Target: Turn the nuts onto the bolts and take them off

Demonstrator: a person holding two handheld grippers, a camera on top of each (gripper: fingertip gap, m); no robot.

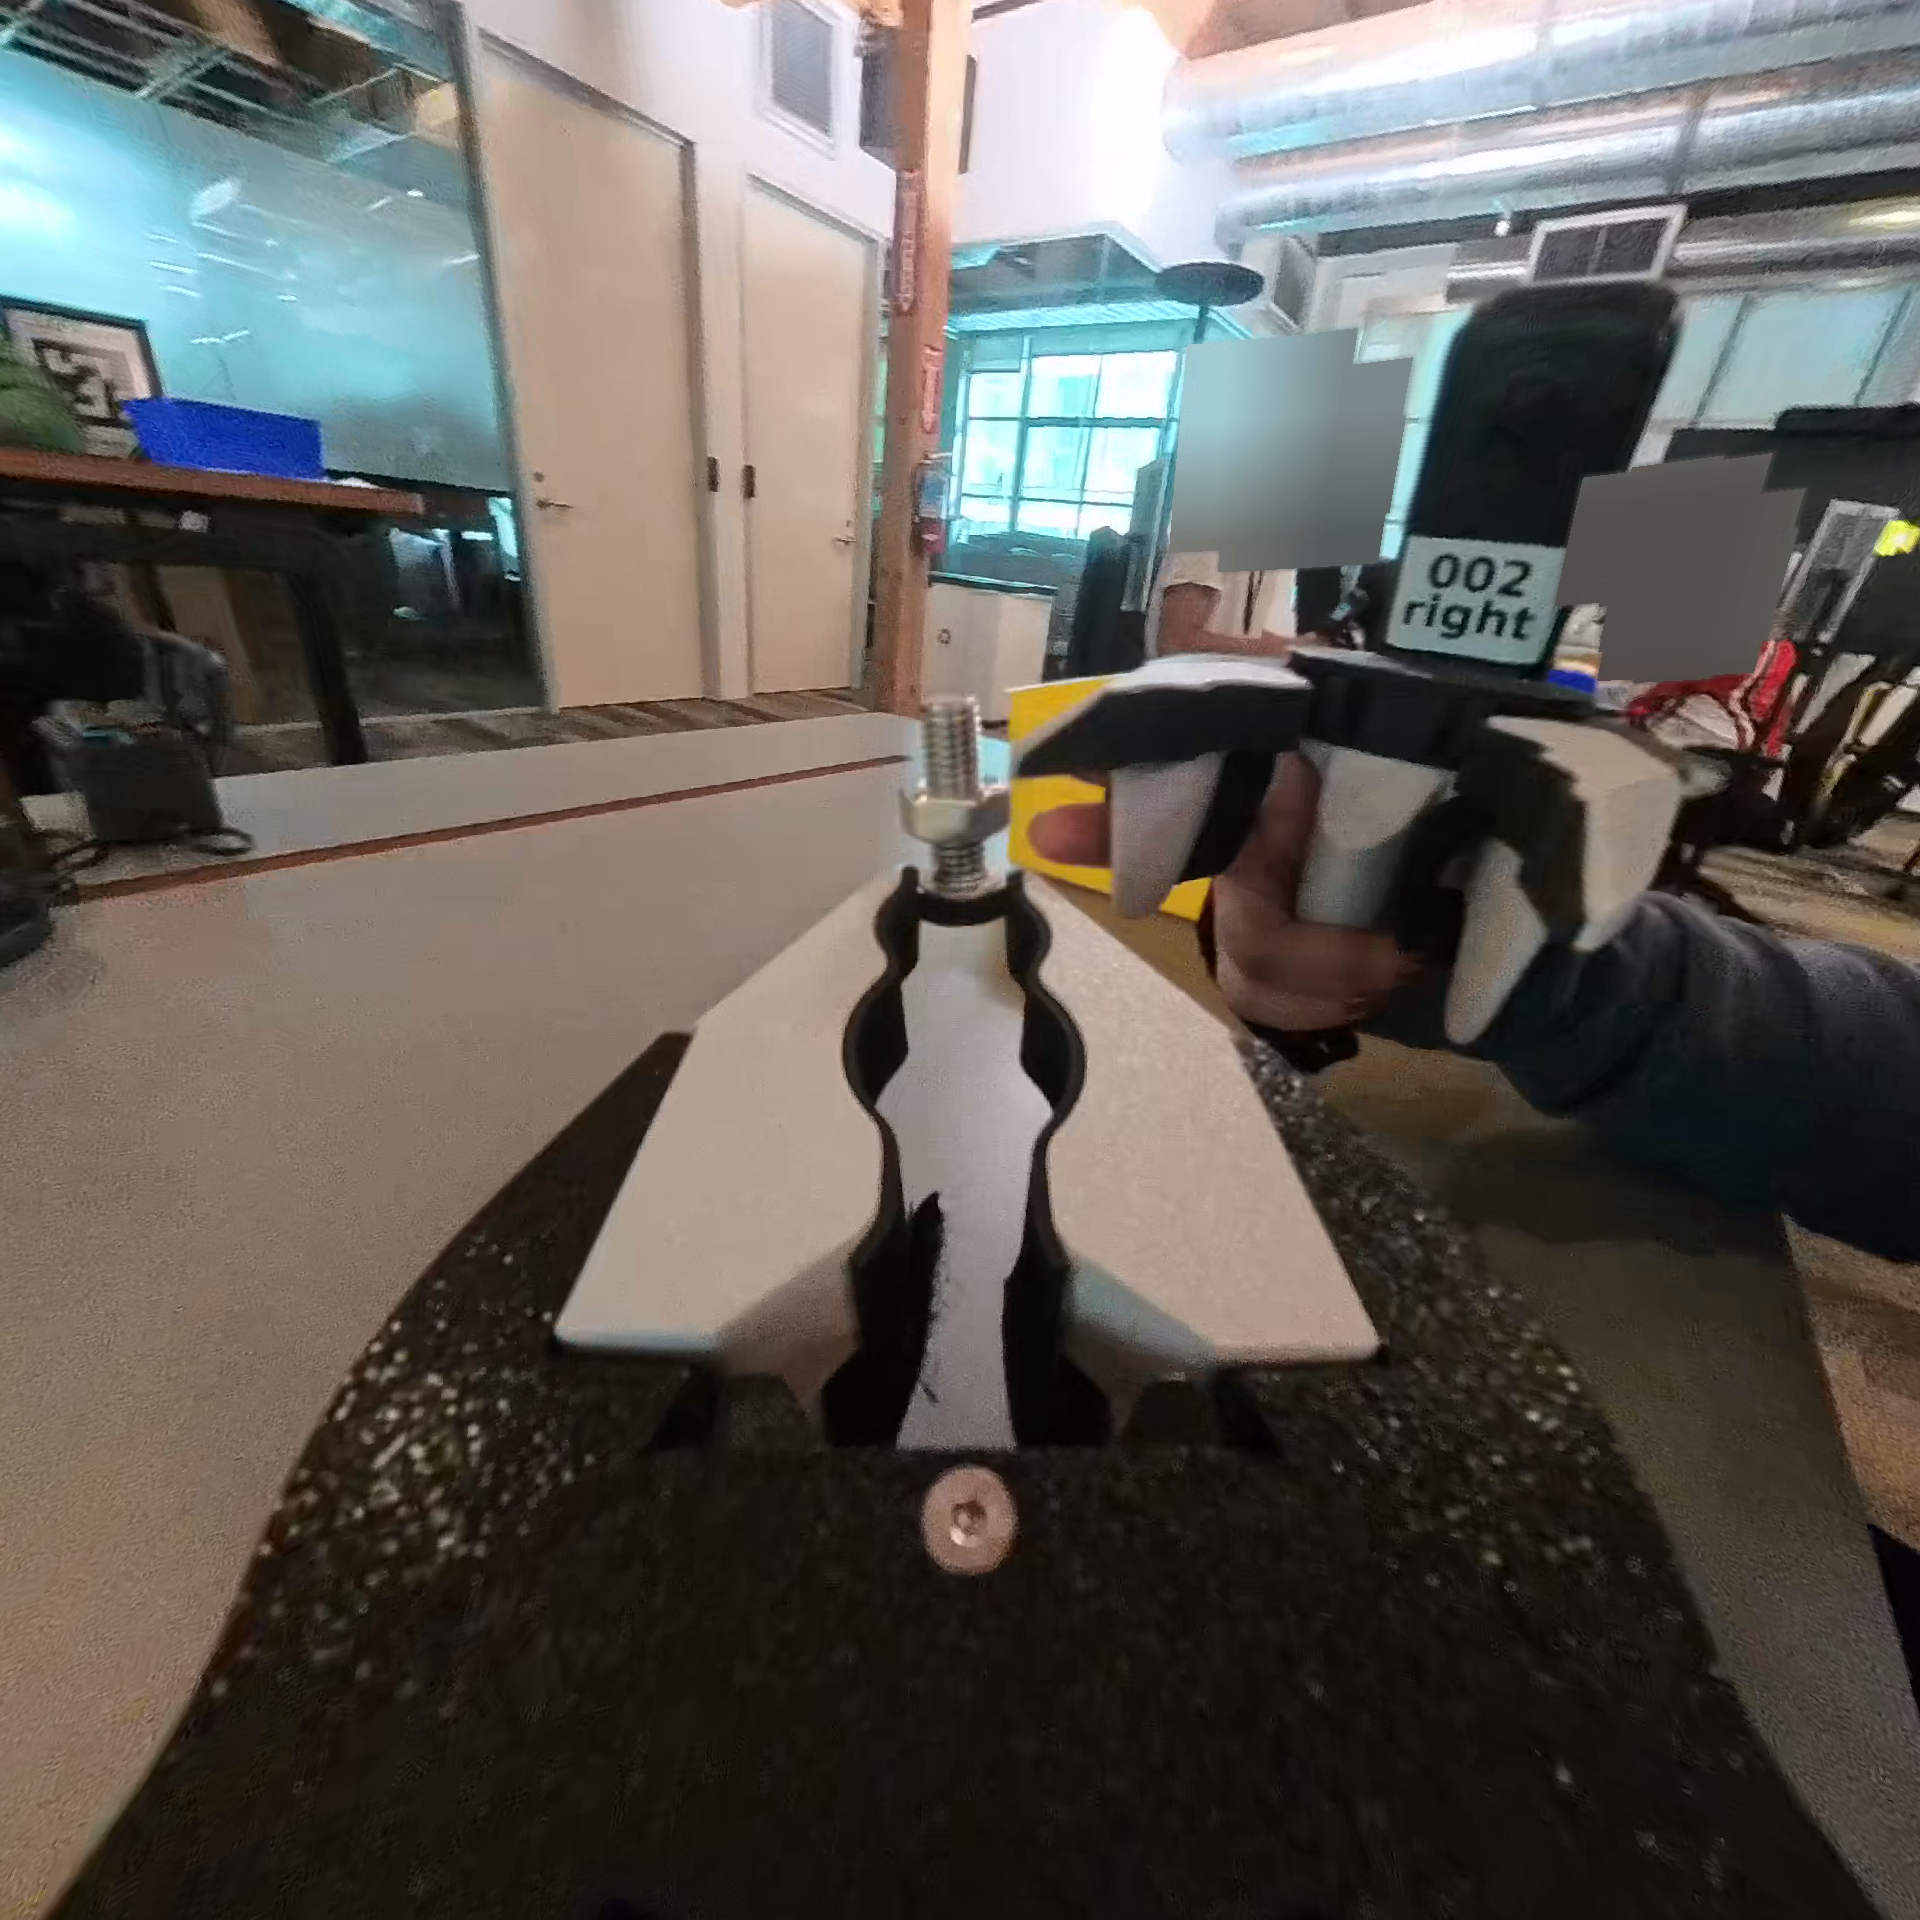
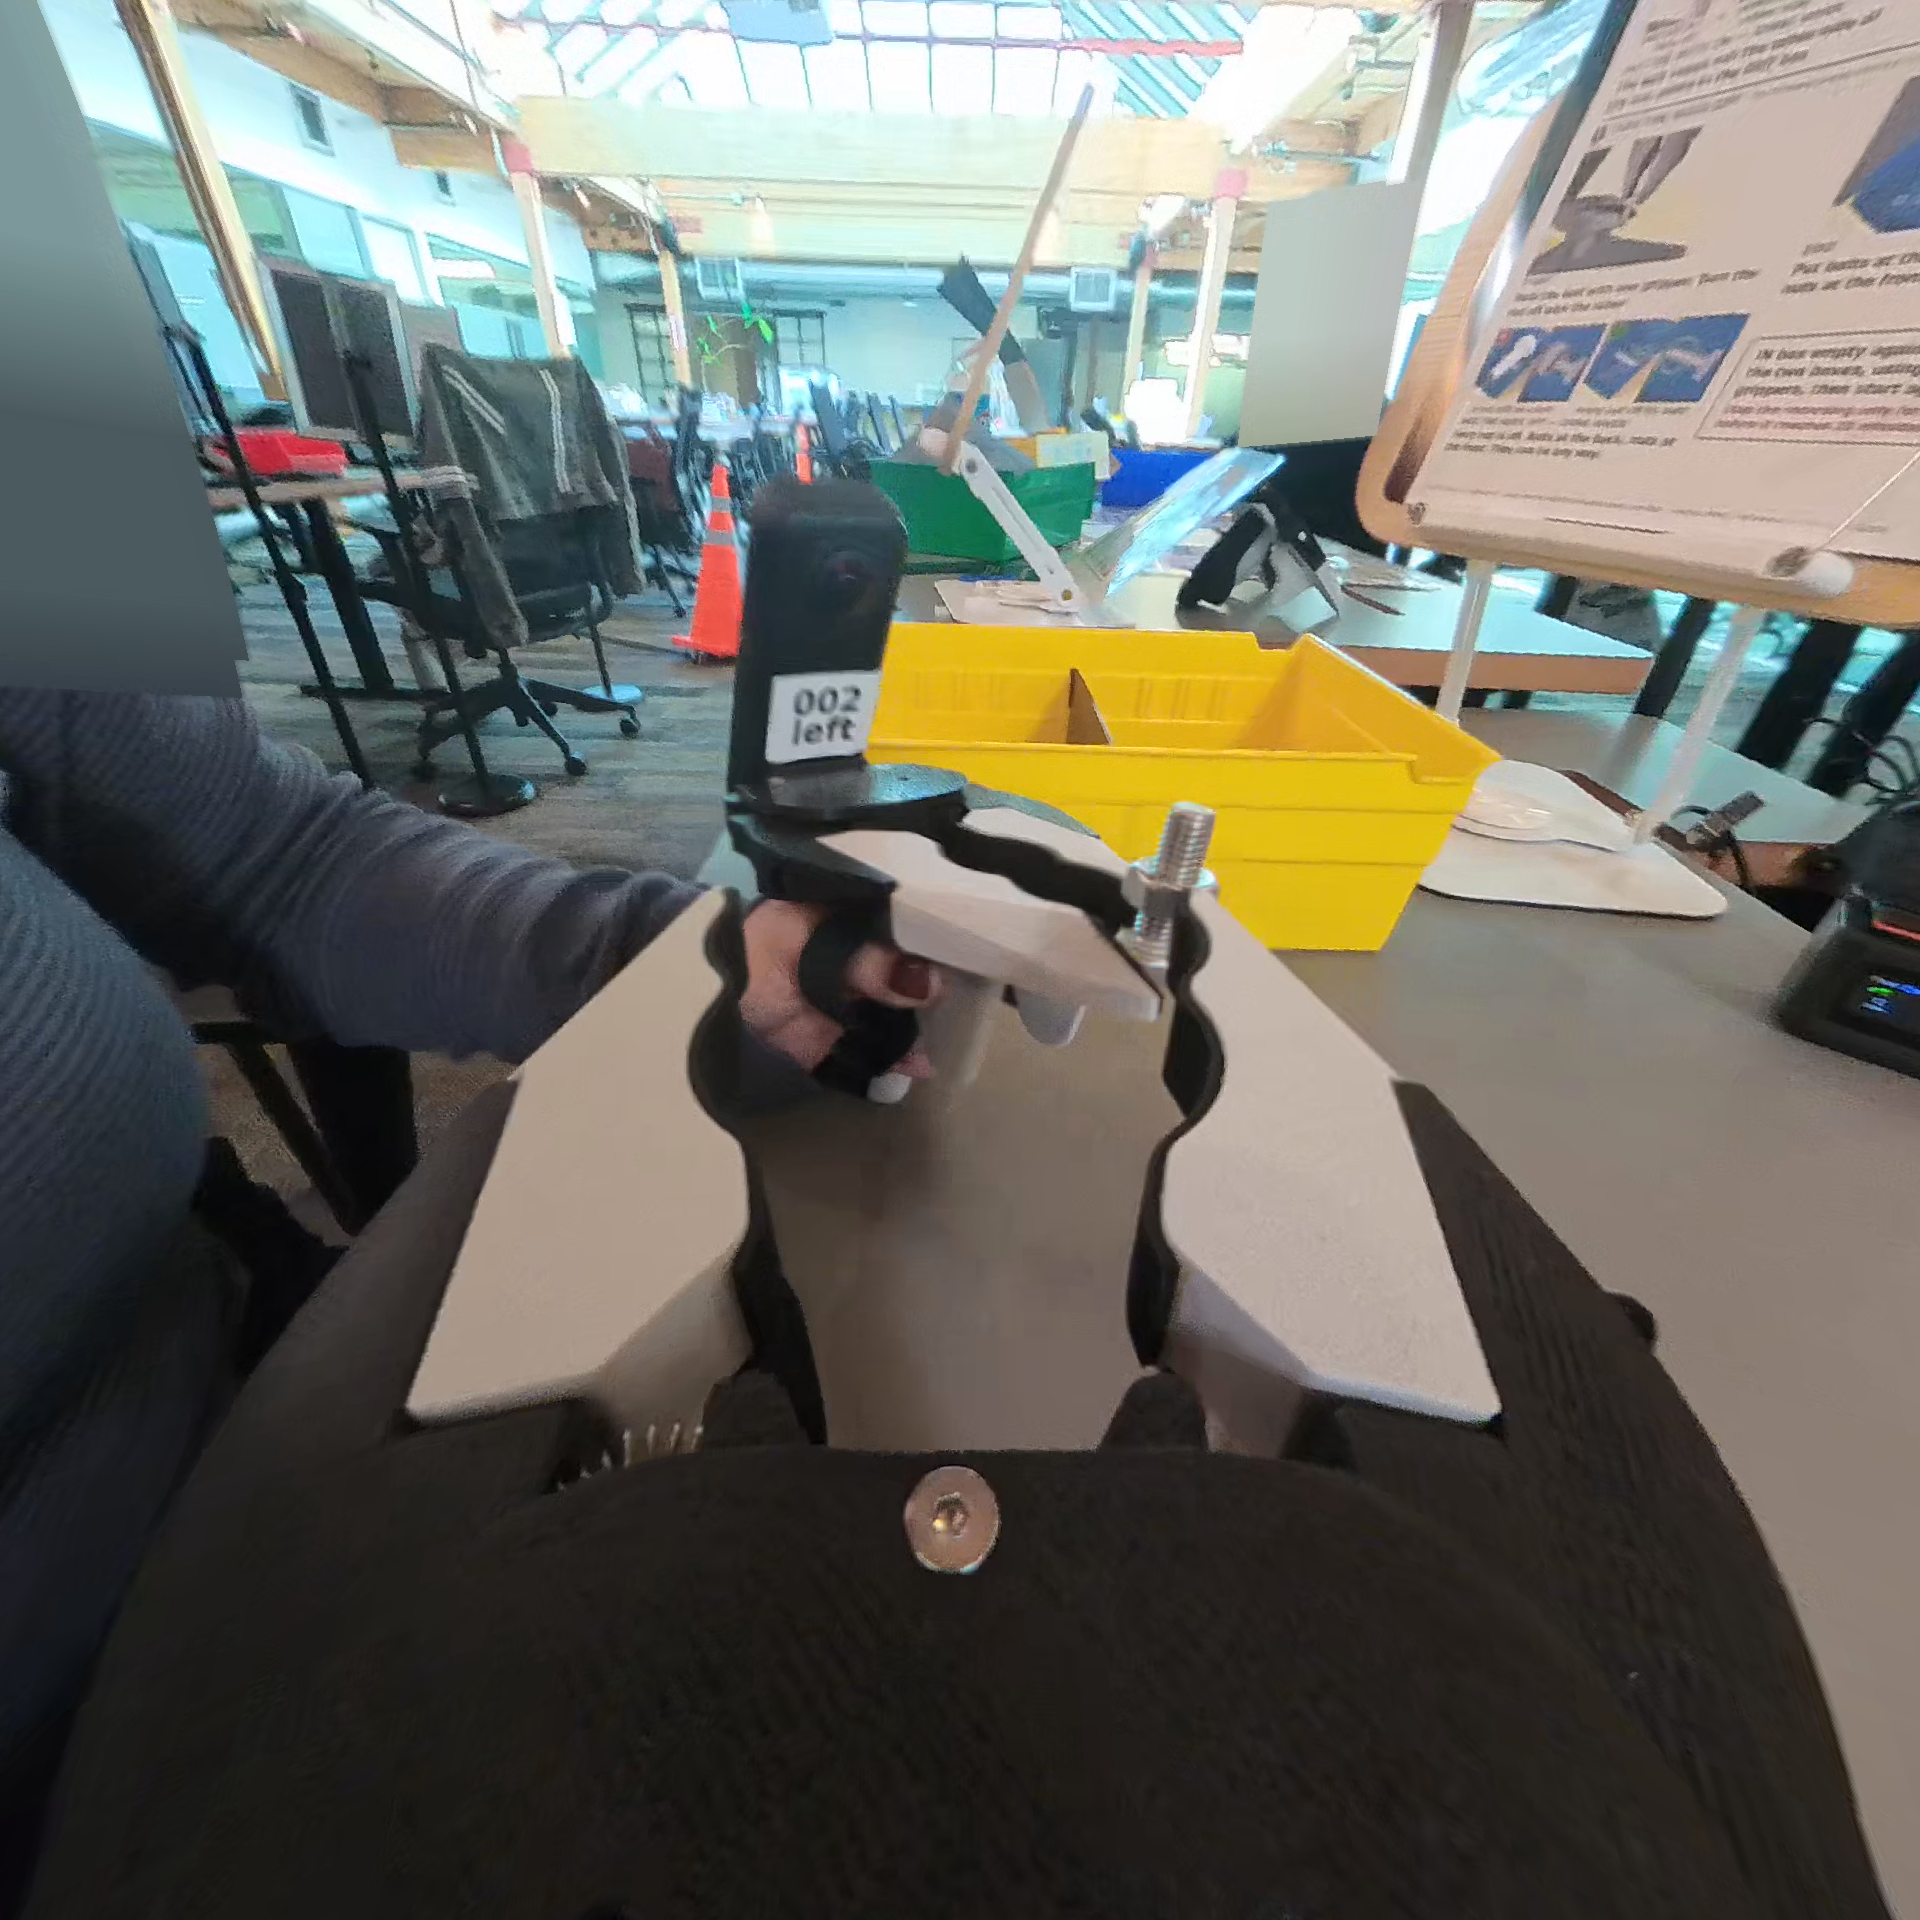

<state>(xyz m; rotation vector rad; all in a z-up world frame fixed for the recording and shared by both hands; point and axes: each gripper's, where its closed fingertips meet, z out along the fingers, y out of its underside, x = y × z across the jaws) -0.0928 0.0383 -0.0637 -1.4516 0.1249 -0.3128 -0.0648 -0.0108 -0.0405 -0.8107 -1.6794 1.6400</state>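
My left gripper (image 1: 961, 909) is shut on the lower shank of a silver bolt (image 1: 951, 743) and holds it upright above the grey table (image 1: 312, 1039). A silver hex nut (image 1: 951, 816) sits partway down the thread, just above the fingertips. My right gripper (image 2: 956, 935) is open and empty, with its jaws wide apart. In the right wrist view the bolt (image 2: 1190, 836) and nut (image 2: 1158, 885) stand just inside my right finger's tip, held by the left gripper (image 2: 1143, 971). In the left wrist view the right gripper (image 1: 1309, 831) is close on the bolt's right.
A yellow bin (image 2: 1299, 821) with a cardboard divider stands on the table behind the bolt. An instruction board (image 2: 1683, 312) on a white stand is at the right. A small black device (image 2: 1860, 977) sits at the table's right edge. Chairs and an orange cone stand on the floor beyond. Left tips and right tips are each some 35 centimeters from the small black device (image 2: 1860, 977).
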